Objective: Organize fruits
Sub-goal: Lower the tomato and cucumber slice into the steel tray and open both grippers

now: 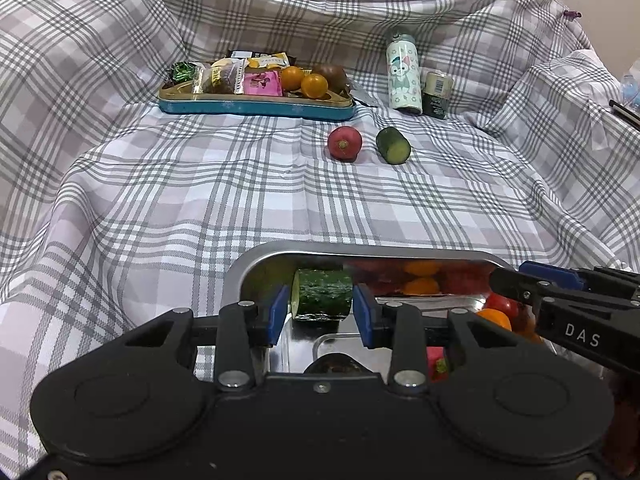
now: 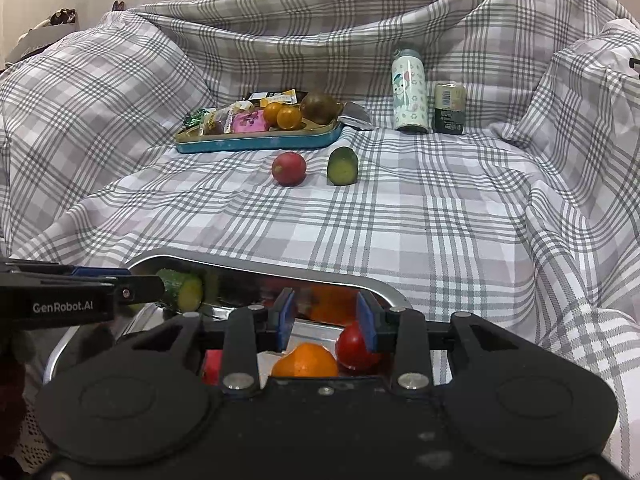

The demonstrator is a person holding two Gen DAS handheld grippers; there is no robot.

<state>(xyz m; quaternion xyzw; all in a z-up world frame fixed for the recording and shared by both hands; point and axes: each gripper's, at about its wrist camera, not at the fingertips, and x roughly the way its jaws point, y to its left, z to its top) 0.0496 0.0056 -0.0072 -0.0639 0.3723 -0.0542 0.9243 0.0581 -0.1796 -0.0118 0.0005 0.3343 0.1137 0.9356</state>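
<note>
My left gripper [image 1: 321, 307] is shut on a cucumber piece [image 1: 322, 294] and holds it over the left part of the steel tray [image 1: 256, 258]. It also shows in the right wrist view [image 2: 182, 290]. My right gripper [image 2: 326, 322] is open and empty above the tray's right part [image 2: 384, 286], over an orange fruit [image 2: 305, 361] and a red tomato [image 2: 352, 346]. On the cloth farther off lie a red radish [image 1: 344, 143] and a second cucumber piece [image 1: 393, 145].
A blue tin tray [image 1: 256, 106] at the back holds snack packets, two orange tomatoes [image 1: 304, 80] and a brown fruit [image 1: 330, 74]. A patterned bottle [image 1: 404, 74] and a small can [image 1: 437, 94] stand to its right. Plaid cloth rises around all sides.
</note>
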